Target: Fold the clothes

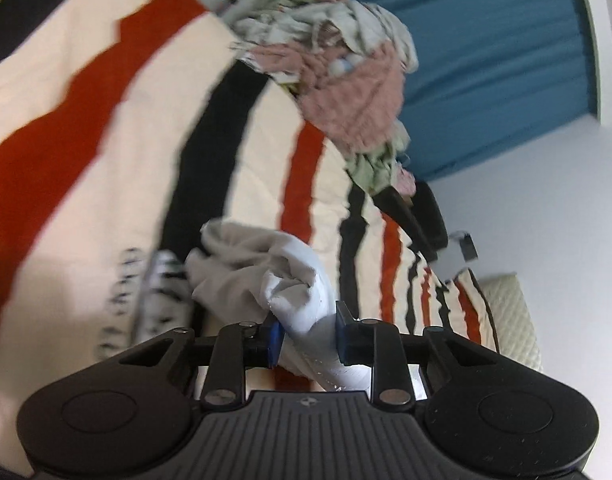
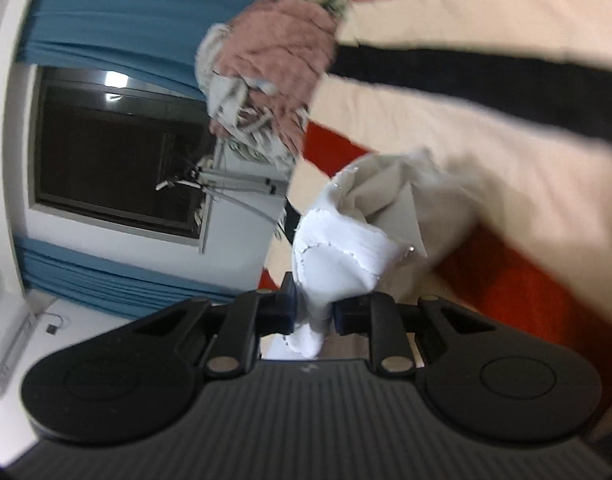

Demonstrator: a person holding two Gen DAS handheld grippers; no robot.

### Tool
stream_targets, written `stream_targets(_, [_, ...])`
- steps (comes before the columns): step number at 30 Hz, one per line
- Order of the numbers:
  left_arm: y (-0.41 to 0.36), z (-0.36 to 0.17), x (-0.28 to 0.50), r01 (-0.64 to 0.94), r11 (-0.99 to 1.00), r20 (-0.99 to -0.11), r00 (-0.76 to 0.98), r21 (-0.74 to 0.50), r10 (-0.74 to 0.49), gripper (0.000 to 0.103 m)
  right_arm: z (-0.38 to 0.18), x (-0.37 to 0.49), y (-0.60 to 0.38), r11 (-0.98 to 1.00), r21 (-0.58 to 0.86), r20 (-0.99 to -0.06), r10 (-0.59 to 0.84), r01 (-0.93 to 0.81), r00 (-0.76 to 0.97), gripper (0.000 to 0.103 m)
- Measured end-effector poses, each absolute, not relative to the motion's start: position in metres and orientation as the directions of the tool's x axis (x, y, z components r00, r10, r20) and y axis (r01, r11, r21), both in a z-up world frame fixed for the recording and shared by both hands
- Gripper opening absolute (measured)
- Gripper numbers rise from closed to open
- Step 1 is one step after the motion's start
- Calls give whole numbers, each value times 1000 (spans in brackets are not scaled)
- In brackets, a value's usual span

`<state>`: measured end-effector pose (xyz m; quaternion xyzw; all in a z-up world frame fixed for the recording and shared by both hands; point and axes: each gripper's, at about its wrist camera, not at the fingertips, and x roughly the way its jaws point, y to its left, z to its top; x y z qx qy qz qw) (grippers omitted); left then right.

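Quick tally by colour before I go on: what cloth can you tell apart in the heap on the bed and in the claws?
White/cream garment, held by both claws: 1
Pink fluffy piece in the heap: 1
Pale green piece in the heap: 1
White/grey patterned cloth in the heap: at least 1; too tangled to separate
Total: at least 4

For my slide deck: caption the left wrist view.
Left gripper pinching a white garment above a striped bedspread, with a heap of unfolded clothes beyond.
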<state>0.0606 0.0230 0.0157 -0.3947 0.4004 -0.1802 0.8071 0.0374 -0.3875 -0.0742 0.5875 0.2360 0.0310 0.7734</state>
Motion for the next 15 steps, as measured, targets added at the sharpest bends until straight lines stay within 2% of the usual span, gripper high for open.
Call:
stream_targets(3, [-17,34,103,-24,635,-525,588,-772,-615,27,-61,58,-416,327,914,-342,295,242,892,21])
stream_targets(9, [-101,52,201,73,742,-580,575,-666,-577,27,-54,137,-474,368,901,-328,225,231,918,21])
stream_targets(12, [-136,54,258,88,740,-567,584,-667,-581,26,-48,188,-503,395,891,-315,189,222,930,21])
stream_targets(15, [-170,61,320,139,713,-516,597,-687,-614,26,-31,240,-530,457,867,-298,151,201,943,21])
